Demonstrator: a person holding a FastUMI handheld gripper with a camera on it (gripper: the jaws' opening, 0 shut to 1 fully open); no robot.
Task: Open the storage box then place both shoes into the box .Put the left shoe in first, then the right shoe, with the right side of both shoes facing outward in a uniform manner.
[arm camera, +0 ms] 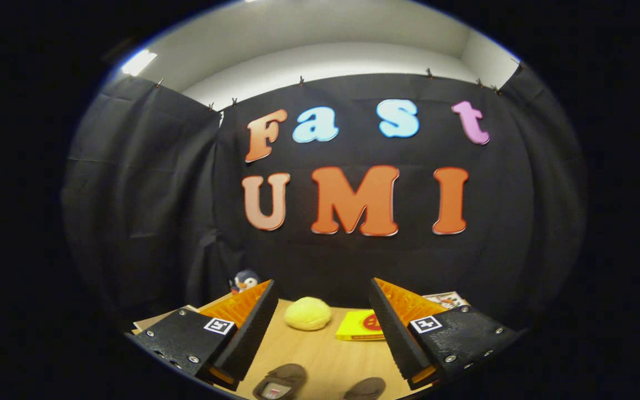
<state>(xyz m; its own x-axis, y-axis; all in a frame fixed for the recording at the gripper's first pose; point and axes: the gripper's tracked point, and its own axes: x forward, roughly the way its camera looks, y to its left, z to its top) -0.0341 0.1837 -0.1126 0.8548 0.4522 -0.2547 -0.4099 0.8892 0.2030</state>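
Note:
My gripper [320, 328] is held high and level, looking at the booth's back wall, with its fingers wide apart and nothing between them. Two brown shoes lie on the wooden table [320, 350] below the fingers. One shoe [281, 382] sits nearer the left finger with its opening and insole showing. Only the top of the other shoe [365, 388] peeks in nearer the right finger. The two shoes lie apart from each other.
A yellow round soft thing [308, 313] rests on the table beyond the fingers. To its right lies a flat yellow box [360, 326]. A small penguin toy [244, 281] stands behind the left finger. Printed cards [446, 300] lie behind the right finger.

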